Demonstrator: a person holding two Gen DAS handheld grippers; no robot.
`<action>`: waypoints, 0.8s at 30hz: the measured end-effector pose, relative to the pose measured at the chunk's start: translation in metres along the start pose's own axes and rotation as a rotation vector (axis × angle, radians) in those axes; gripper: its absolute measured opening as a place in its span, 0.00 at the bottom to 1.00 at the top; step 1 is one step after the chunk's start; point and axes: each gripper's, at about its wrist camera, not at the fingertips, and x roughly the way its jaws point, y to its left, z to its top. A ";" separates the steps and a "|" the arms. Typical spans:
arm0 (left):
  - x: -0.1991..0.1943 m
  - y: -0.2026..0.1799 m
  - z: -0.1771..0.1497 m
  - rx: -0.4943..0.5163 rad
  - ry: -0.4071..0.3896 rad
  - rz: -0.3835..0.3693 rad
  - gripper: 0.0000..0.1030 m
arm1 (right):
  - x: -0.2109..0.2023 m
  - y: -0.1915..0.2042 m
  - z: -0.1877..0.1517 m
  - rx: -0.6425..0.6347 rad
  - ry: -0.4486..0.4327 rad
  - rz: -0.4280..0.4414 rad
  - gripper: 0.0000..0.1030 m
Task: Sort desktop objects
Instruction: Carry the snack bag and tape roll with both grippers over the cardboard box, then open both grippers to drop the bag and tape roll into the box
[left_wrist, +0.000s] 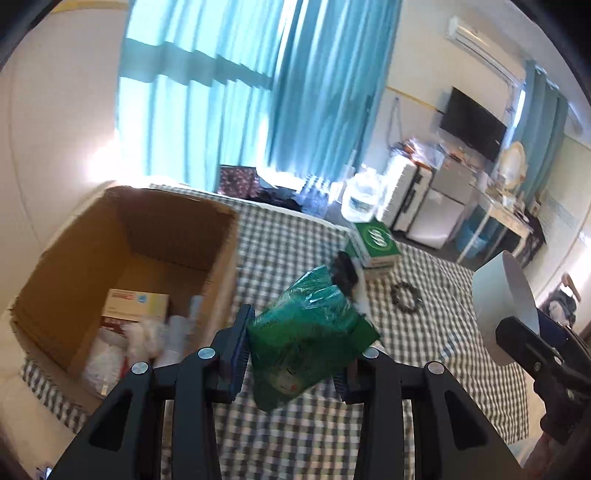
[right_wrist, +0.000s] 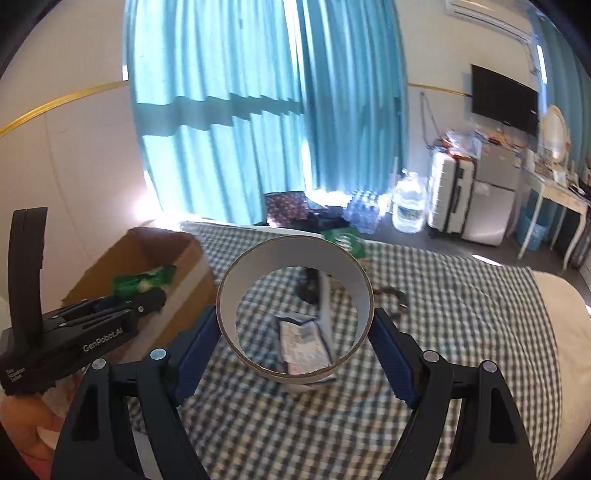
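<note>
My left gripper (left_wrist: 295, 354) pinches the soft, crinkly green packet (left_wrist: 306, 332) mid-body (slippery film) beside the cardboard box (left_wrist: 74, 258), while my right gripper (right_wrist: 295, 343) clamps the tape ring (right_wrist: 295, 306).

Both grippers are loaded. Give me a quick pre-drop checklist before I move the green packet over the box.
1. Left gripper shut on green packet: ok.
2. Right gripper shut on tape roll: ok.
3. Cardboard box open on top: ok.
4. Room left inside the box: ok, items cover only part of the floor.
5. Packet already above the box opening: not ok, it hangs beside the box wall.
6. Grip firmness on the packet: cannot tell.
</note>
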 end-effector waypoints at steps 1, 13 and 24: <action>-0.003 0.011 0.002 -0.019 -0.009 0.015 0.37 | 0.003 0.012 0.003 -0.009 0.001 0.022 0.78; 0.006 0.120 0.004 -0.210 -0.013 0.127 0.37 | 0.084 0.149 0.027 -0.146 0.061 0.258 0.78; 0.035 0.158 -0.002 -0.268 0.061 0.143 0.74 | 0.157 0.190 0.033 -0.053 0.190 0.371 0.79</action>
